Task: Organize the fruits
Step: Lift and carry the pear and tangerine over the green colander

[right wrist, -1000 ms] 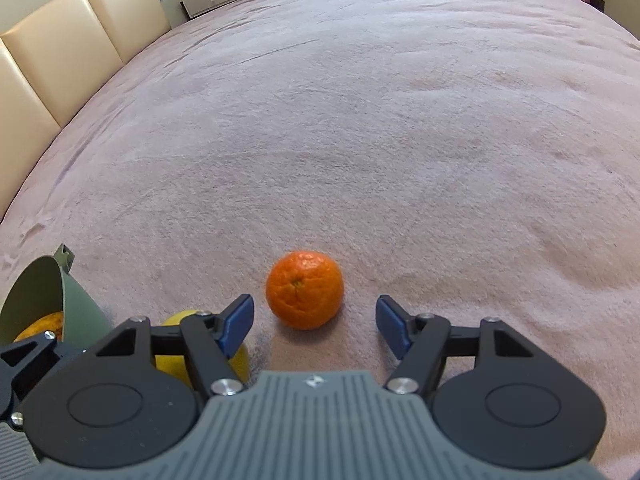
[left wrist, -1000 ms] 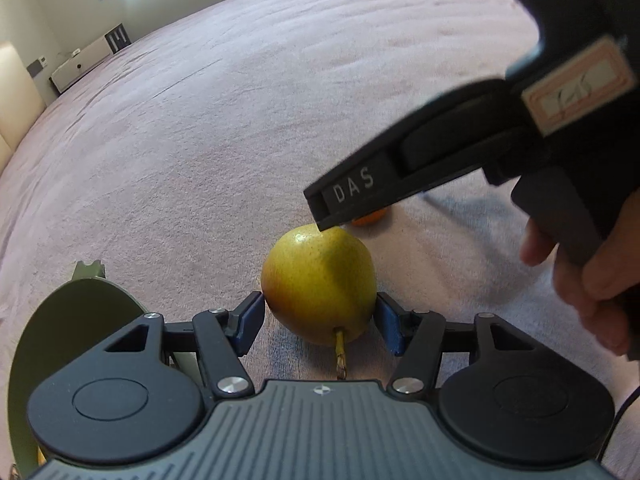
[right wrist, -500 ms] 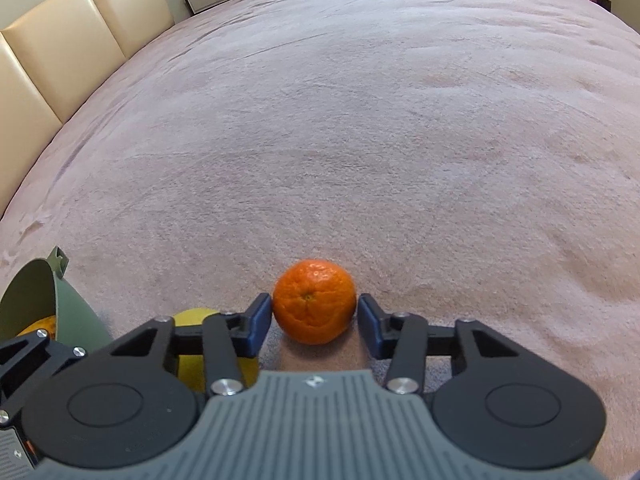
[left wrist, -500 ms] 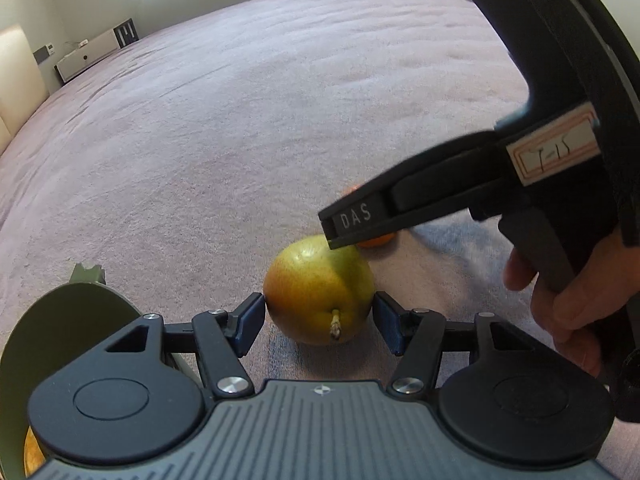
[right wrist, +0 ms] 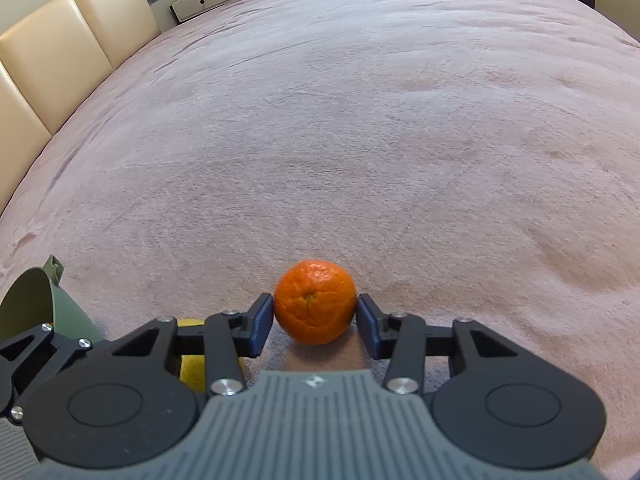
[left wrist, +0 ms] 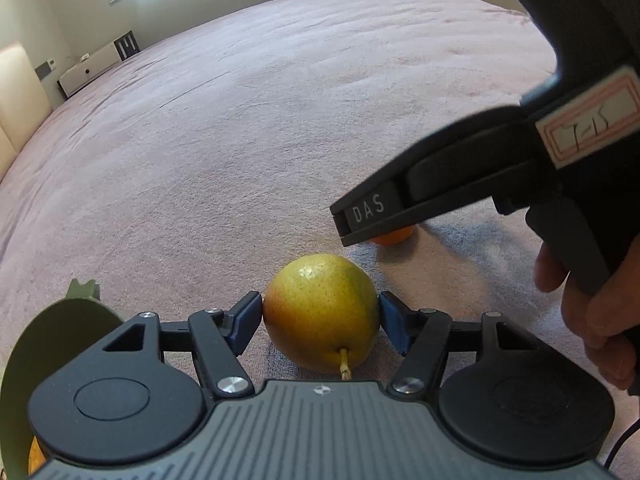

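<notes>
Right gripper (right wrist: 315, 316): jaws just closed in, blue pads (right wrist: 262, 322) pressed against both sides of the orange (right wrist: 315, 307). Small, round, bright orange, dimpled peel, stem dimple turned toward the camera, underside resting on the bed cover (right wrist: 360, 140).

Left gripper (left wrist: 321, 316): jaws just opened slightly wider, pear (left wrist: 320, 312) between them, both blue pads lying against its flanks. Plump, yellow-green, finely speckled, reddish blush on its left side, short brown stem pointing toward the camera, underside on the bed cover.

Pear and orange near each other, not touching; orange farther out and to the right in the left wrist view, half hidden behind the right gripper.

Hand (left wrist: 592, 304) wrapped around the right gripper's handle.

At lower left, olive-green bowl (left wrist: 52, 340), close beside the pear, with something orange just showing inside.

Beyond, wide pinkish bed cover and cream padded headboard (right wrist: 60, 60).
</notes>
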A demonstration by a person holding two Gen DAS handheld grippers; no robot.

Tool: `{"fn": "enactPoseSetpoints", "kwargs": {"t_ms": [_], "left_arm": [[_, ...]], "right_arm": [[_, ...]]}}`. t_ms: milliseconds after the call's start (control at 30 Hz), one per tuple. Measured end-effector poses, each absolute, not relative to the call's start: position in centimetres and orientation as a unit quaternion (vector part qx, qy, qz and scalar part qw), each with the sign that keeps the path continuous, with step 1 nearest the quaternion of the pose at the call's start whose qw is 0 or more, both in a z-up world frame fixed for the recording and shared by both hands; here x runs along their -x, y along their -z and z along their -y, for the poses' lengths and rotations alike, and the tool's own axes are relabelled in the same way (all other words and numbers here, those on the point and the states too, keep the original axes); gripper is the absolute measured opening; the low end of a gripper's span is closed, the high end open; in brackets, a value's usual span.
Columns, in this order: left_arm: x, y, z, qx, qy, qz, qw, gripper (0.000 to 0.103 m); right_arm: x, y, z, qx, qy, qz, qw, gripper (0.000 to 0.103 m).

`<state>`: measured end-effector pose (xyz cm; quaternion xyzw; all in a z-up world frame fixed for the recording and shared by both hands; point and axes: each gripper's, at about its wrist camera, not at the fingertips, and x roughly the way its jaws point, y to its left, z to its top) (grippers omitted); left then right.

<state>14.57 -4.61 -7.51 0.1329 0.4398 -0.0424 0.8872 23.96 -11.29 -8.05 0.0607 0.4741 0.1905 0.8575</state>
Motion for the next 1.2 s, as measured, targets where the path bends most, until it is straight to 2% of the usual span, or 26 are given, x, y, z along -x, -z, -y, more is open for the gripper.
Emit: {"fn": "enactPoseSetpoints", "kwargs": {"t_ms": [700, 1200], "left_arm": [[-14.1, 7.1, 4.4, -0.119, 0.039, -0.427, 0.895, 0.072], [-12.5, 3.0, 3.4, -0.057, 0.040, -0.402, 0.913, 0.072]], "right_arm": [[-23.3, 7.1, 11.6, -0.048, -0.168, -0.476, 0.862, 0.043], [-21.0, 3.6, 13.2, -0.048, -0.147, -0.443, 0.883, 0.043]]}}
